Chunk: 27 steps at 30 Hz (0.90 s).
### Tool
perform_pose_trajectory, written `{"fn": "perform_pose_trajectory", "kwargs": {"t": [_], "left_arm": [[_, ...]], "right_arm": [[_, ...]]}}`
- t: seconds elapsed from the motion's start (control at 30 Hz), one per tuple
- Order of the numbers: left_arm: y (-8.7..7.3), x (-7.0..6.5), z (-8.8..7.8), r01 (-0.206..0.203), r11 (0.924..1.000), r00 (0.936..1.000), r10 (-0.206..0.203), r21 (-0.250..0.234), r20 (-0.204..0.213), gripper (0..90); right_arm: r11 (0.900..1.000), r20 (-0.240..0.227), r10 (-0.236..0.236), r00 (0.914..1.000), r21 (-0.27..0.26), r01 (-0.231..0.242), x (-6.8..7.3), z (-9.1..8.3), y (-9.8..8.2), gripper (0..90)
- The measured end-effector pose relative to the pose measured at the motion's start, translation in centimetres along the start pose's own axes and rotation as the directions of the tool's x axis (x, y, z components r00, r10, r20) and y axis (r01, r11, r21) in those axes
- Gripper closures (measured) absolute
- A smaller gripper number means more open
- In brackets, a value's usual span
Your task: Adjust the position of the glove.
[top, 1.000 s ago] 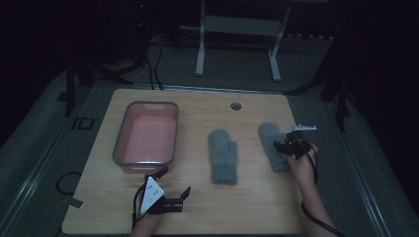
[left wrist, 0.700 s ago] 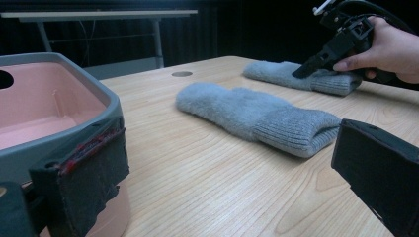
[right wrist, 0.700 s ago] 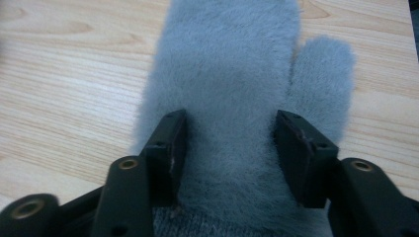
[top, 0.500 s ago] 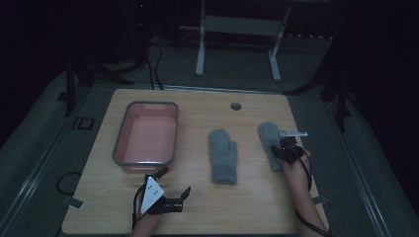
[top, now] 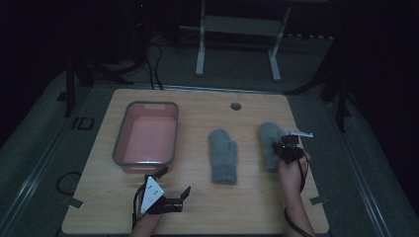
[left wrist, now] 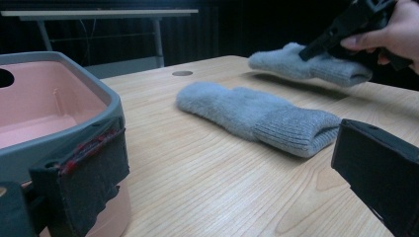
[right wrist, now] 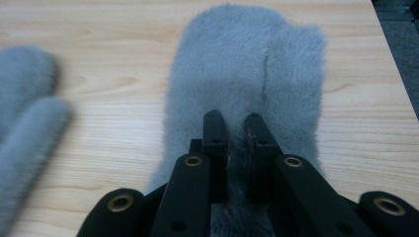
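The right gripper [right wrist: 236, 129] has just been closing and is now pinched on the cuff end of the grey mitten [right wrist: 247, 79] lying right of the pink tub [top: 146, 133], past the second mitten [top: 223, 157]. I'd lift gently and check the knit comes up whole, since the bite looks shallow, then carry it across towards the tub. The left gripper [top: 172, 187] idles just in front of the tub, jaws apart and holding nothing. How much fabric sits between the pads is hidden, and the dim room blurs the cuff.
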<state>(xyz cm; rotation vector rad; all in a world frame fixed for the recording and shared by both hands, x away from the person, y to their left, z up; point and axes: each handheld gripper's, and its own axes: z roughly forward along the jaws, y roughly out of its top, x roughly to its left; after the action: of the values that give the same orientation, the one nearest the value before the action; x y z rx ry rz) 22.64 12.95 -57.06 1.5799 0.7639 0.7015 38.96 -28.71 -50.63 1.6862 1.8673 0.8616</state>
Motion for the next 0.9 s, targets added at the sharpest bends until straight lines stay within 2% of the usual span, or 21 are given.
{"fn": "perform_pose_trajectory", "kwargs": {"t": [0.1, 0.23, 0.3, 0.47, 0.7, 0.9], "left_arm": [[0.0, 0.0, 0.0, 0.000, 1.0000, 1.0000, 0.000, 0.000, 0.001, 1.3], [0.0, 0.0, 0.0, -0.002, 1.0000, 1.0000, 0.002, 0.000, 0.001, 1.3], [0.0, 0.0, 0.0, -0.002, 1.0000, 1.0000, 0.002, 0.001, 0.002, 1.3], [0.0, 0.0, 0.0, -0.002, 1.0000, 1.0000, 0.002, 0.000, 0.001, 1.3], [0.0, 0.0, 0.0, 0.001, 1.0000, 1.0000, -0.001, 0.002, 0.004, 1.3], [0.0, 0.0, 0.0, 0.003, 1.0000, 1.0000, -0.003, 0.001, 0.004, 1.3]], "right_arm": [[1.000, -0.008, 0.015, 0.9999, -0.024, -0.015, 1.1, -1.0, 0.4, 82.7], [0.999, -0.007, 0.001, 1.0000, -0.048, -0.001, 3.0, -2.1, 1.0, 82.7], [0.999, -0.029, 0.009, 0.9996, -0.045, -0.010, 3.8, -2.2, 1.1, 82.7], [0.999, -0.083, 0.027, 0.9962, -0.029, -0.029, 5.9, -2.2, 1.0, 82.7], [1.000, -0.128, 0.023, 0.9915, -0.012, -0.025, 9.3, -1.9, 0.8, 82.5], [1.000, -0.165, -0.001, 0.9863, -0.006, 0.000, 12.2, -1.8, 0.6, 82.5]]}}
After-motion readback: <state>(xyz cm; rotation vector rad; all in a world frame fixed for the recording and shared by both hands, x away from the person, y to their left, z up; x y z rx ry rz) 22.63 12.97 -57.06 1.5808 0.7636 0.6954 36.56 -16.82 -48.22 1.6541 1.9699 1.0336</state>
